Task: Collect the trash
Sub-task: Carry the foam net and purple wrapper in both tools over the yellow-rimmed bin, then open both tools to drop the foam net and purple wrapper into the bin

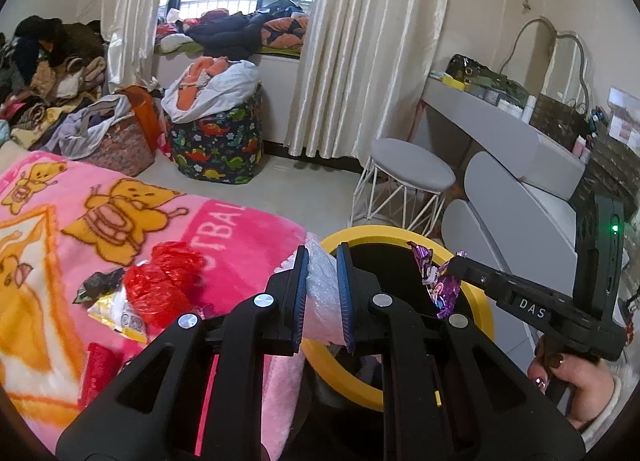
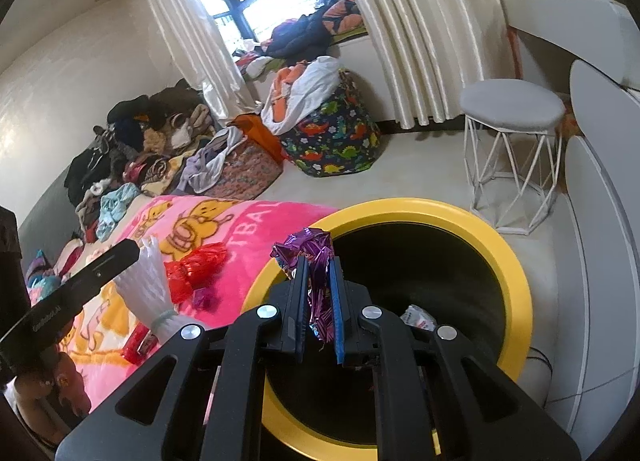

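Left gripper [image 1: 322, 293] pinches soft bubble wrap [image 1: 320, 289], right gripper [image 2: 318, 301] w/ crinkly purple wrapper [image 2: 316, 261] (both featherweight, likely slippery) over yellow bin [image 2: 516, 273].

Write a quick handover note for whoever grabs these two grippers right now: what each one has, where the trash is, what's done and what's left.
Left gripper: shut on a clear bubble-wrap piece, at the rim of the yellow-rimmed black trash bin.
Right gripper: shut on a crinkled purple foil wrapper, over the bin's near rim.
Done: a white wrapper already lies in the bin.
Left: release both pieces into the bin. Then clear the pink cartoon blanket: a red plastic bag, a yellow-and-white packet, a dark wrapper, and a small red pack.
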### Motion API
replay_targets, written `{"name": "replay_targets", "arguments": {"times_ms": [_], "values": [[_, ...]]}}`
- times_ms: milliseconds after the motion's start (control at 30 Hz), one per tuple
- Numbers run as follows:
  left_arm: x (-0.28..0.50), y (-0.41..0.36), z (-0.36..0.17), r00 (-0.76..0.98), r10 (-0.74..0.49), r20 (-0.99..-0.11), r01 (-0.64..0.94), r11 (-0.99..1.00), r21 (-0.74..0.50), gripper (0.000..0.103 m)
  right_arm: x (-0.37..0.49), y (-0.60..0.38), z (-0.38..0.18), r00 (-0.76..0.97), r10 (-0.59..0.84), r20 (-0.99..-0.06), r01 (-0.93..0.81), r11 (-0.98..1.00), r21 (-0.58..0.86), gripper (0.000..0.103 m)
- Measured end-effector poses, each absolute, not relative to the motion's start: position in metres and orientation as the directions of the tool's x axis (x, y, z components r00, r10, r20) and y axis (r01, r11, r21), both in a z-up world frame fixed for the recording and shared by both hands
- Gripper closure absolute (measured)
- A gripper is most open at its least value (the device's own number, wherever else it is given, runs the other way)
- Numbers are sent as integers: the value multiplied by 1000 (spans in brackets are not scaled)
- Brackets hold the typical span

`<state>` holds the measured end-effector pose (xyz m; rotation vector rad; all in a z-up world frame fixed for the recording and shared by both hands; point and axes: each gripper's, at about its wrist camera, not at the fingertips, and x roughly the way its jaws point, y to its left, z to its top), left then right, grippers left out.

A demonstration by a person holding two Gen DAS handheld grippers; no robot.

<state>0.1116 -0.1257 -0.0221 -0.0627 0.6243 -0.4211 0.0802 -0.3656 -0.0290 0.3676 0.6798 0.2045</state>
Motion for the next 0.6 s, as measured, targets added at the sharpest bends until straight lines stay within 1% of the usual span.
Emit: {"name": "replay_targets", "arguments": {"times_ms": [333,600], "values": [[118,-151,-33,703,-415,-577,398,903,-164,93,79,-383,-39,762,275,-586,-13,912,411,93],[124,-172,-49,667,-426,-612,428,891,-153,93,80,-395,-50,754,256,-606,31,906,422,93]]}}
